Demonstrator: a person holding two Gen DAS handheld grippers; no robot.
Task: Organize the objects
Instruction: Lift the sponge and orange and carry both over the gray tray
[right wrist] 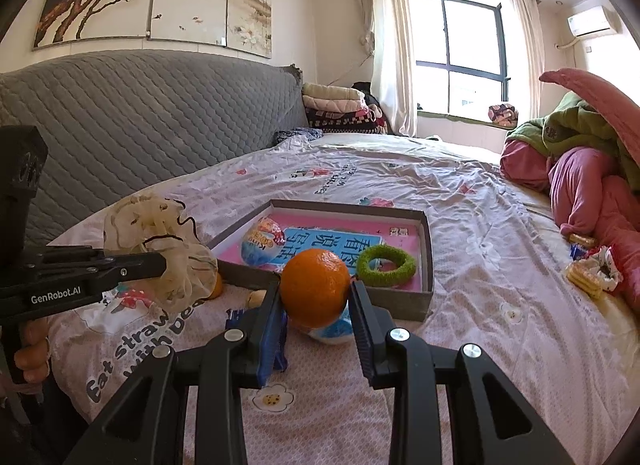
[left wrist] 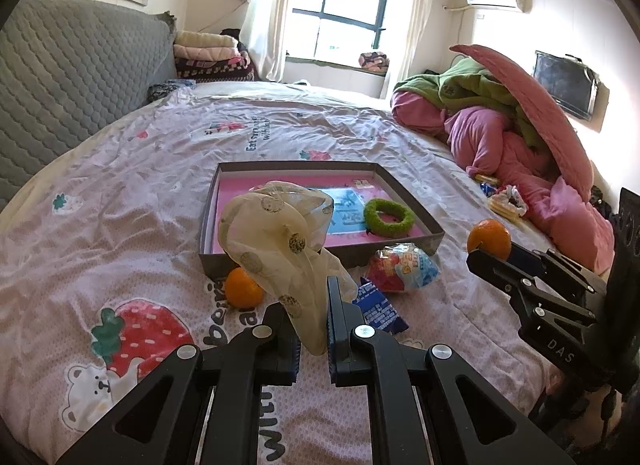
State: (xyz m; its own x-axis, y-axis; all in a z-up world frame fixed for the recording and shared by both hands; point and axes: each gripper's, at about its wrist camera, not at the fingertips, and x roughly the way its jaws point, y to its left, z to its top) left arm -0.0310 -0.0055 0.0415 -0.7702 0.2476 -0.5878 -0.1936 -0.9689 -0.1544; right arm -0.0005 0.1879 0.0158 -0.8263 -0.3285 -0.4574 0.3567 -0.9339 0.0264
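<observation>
Holding two things at once over the bed with the strawberry-print pink sheet. Left gripper has its jaws nearly closed, pinching the cream sheer fabric scarf with dotted round patches by its lower tail — the rest billows up above the fingers. Right gripper has its jaws part-open, clamped on either side of a round orange mandarin, lifted off the sheet.

Shallow grey cardboard box with pink lining sits just ahead of both grippers; a fuzzy green ring lies inside it on a pink-and-blue printed book. Second orange mandarin rests on the sheet just beside the box's near wall, under the hanging scarf. Red-and-blue plastic snack bag and blue foil packet lie near the box front.

Handling guess: scarf is very light, limp, slippery — it'll drape and snag on the box edge; a bunched grip holds better than a single layer. Mandarin is firm but bruisable and round, so it can roll out; grip across its widest part, moderate squeeze.
</observation>
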